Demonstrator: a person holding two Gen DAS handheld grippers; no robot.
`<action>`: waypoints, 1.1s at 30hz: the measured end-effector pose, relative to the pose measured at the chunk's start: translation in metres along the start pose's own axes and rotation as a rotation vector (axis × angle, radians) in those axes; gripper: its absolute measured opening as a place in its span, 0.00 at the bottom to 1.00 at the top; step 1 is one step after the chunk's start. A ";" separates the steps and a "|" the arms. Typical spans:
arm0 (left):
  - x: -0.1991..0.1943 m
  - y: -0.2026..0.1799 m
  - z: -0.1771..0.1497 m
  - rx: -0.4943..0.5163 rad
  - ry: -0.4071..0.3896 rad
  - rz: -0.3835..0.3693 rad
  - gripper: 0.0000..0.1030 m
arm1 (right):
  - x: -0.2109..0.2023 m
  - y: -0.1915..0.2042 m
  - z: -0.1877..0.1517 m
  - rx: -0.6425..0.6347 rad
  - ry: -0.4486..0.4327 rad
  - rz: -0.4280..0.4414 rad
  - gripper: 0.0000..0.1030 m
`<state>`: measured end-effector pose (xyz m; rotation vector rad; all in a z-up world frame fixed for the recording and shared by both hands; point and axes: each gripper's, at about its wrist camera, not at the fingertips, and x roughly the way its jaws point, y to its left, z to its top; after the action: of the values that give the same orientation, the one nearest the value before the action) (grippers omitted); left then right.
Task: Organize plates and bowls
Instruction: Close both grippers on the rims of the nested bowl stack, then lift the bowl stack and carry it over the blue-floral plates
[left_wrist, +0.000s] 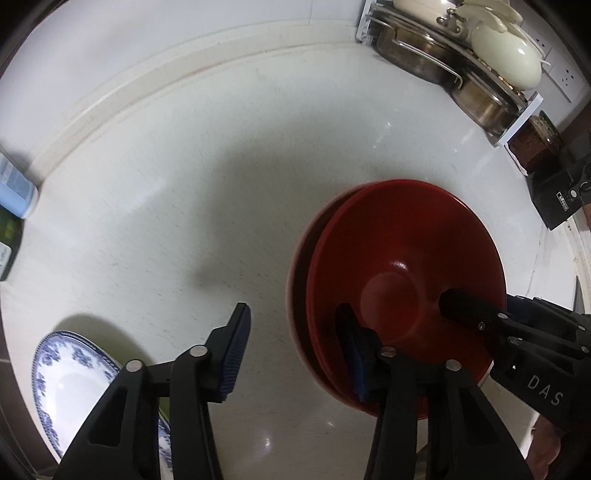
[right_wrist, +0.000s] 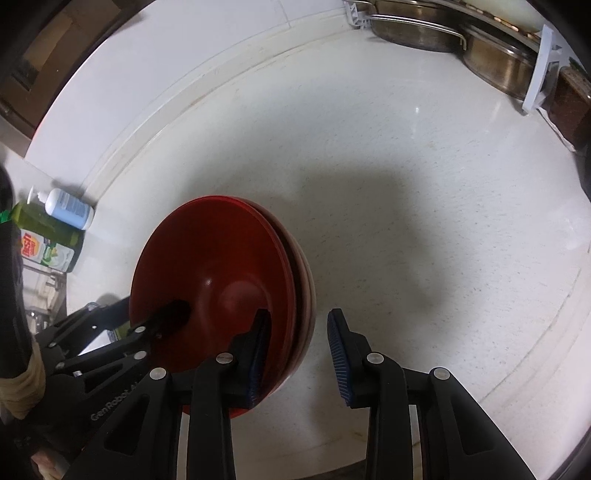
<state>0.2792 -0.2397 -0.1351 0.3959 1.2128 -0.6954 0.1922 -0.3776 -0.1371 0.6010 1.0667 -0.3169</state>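
Observation:
A stack of red bowls (left_wrist: 402, 266) (right_wrist: 218, 266) rests on the white counter (left_wrist: 207, 206); the lower bowl shows a pale outer wall. My left gripper (left_wrist: 291, 354) is open and straddles the stack's near-left rim, with one finger inside the top bowl and one outside. My right gripper (right_wrist: 299, 354) is open too and straddles the opposite rim the same way. Each gripper shows in the other's view, the right gripper (left_wrist: 476, 310) reaching in from the right and the left gripper (right_wrist: 162, 321) from the left. A blue-and-white plate (left_wrist: 70, 373) lies at the lower left, partly hidden behind my left gripper.
A white dish rack (left_wrist: 517, 125) holding steel pans (left_wrist: 417, 51) and cream lids (left_wrist: 506, 55) stands at the back right, with a dark jar (left_wrist: 535, 144) and a black box (left_wrist: 557, 195) beside it. Soap bottles (right_wrist: 66, 210) stand at the left by the wall.

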 end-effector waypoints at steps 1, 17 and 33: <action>0.001 0.000 0.001 -0.008 0.006 -0.011 0.41 | 0.001 0.000 0.000 -0.004 0.003 -0.001 0.31; -0.003 -0.003 0.005 -0.078 0.009 -0.035 0.25 | 0.008 0.013 0.006 -0.023 0.038 -0.018 0.20; -0.074 0.039 -0.027 -0.211 -0.113 -0.020 0.25 | -0.045 0.066 0.000 -0.172 -0.021 0.025 0.20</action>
<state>0.2732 -0.1741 -0.0771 0.1671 1.1705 -0.5925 0.2058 -0.3265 -0.0768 0.4557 1.0530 -0.2071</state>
